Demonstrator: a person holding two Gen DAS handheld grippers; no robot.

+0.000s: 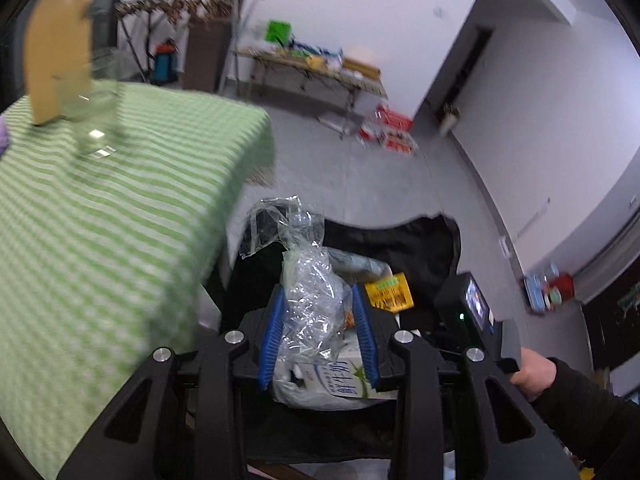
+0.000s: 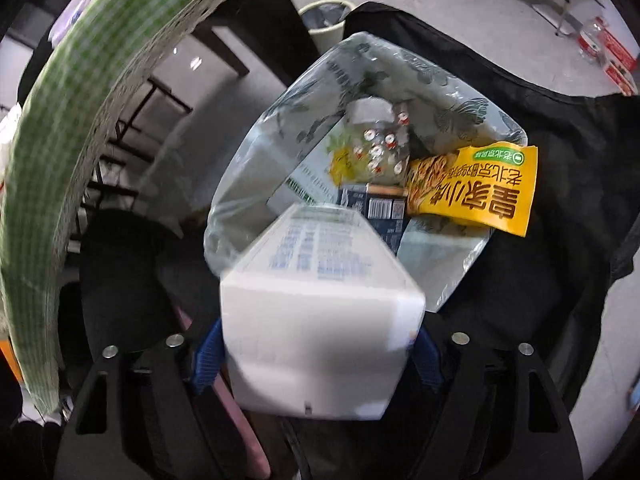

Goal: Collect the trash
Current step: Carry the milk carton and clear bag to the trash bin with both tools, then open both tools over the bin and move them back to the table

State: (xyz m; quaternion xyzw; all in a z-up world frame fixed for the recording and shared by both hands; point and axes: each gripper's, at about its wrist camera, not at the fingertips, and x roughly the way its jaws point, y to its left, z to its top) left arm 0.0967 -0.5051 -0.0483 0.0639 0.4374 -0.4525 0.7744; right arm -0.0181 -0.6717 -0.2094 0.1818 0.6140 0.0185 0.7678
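Both of our claws hang over the black trash bag [image 2: 560,184], which stands on the floor just beside the bench with the green-and-white checked cloth [image 1: 100,220].

Left claw [image 1: 318,320]: blue pads pinching a crumpled clear plastic wrapper [image 1: 310,304]. The wrapper stands up well past the fingertips, its loose top flapping free above the bag mouth.

Right claw [image 2: 316,344]: spread wide but pressed on a white rectangular carton with blue print [image 2: 316,304], held by its end, the long body pointing down into the bag. In the left view the same carton [image 1: 320,380] shows under our left claw, so the two claws are very close together.

Already in the bag: a large clear plastic bag printed with grey leaves [image 2: 432,92], a yellow snack packet with black lettering [image 2: 476,196], a dark-blue box with a barcode [image 2: 376,208].

On the bench, near its far edge: a clear drinking glass [image 1: 92,112], beside a tan wedge-shaped object [image 1: 56,52] we cannot identify.

Risks as we judge them:
- The wrapper is light and springy; released from too high it may drift and land on the grey floor [image 1: 360,168] outside the rim.
- It may cling to a pad and stay with the claw once it spreads.
- The bag mouth is slack, and a claw brushing it could fold an edge inward and narrow the target.
- The claws may knock together, given how crowded they are.
- The carton, gripped only at its end, could pivot and catch on the clear bag.
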